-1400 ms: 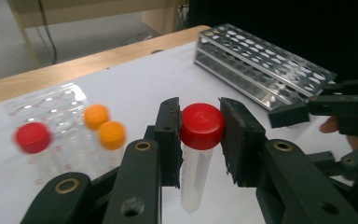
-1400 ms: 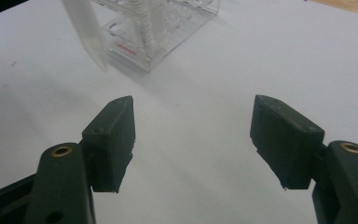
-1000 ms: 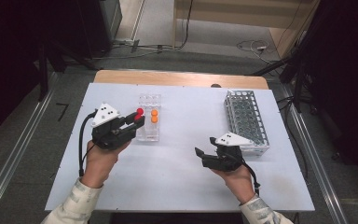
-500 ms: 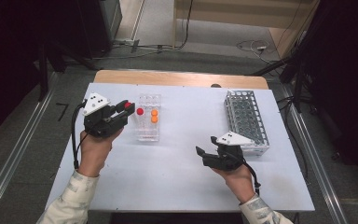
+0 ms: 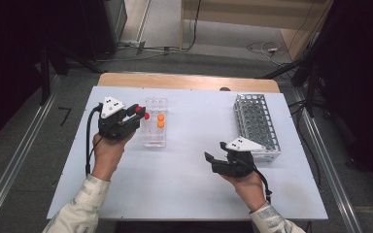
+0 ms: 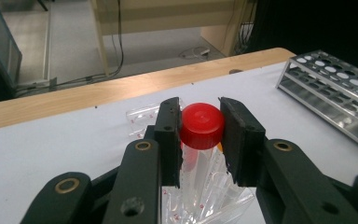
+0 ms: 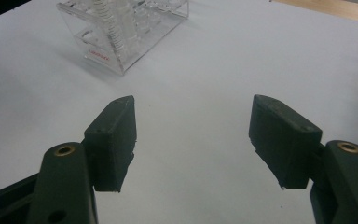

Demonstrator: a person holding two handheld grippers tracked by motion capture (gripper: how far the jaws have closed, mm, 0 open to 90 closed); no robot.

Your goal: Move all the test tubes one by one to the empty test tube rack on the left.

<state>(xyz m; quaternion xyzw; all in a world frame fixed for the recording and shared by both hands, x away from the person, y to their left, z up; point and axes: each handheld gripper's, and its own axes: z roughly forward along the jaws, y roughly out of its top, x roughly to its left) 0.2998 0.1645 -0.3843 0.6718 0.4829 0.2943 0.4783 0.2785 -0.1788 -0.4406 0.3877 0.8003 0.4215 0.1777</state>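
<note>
My left gripper (image 5: 139, 112) (image 6: 200, 135) is shut on the red cap of a clear tube (image 6: 202, 125), at the left edge of the clear plastic rack (image 5: 154, 138). The tube's body reaches down among the rack's cells (image 6: 214, 196); how deep it sits I cannot tell. Two orange-capped tubes (image 5: 161, 120) stand in the same rack. My right gripper (image 5: 214, 163) (image 7: 193, 135) is open above bare table near the front right, with nothing between its jaws.
A metal wire rack (image 5: 255, 127) (image 6: 335, 93) stands at the right, just beyond the right gripper. The clear rack (image 7: 121, 28) shows far off in the right gripper view. A wooden strip (image 5: 184, 81) edges the white table (image 5: 189, 194) at the back.
The left hand has shifted toward the back left and swung its jaws to point right, still gripping the red-capped tube by the rack. The right hand has kept still.
</note>
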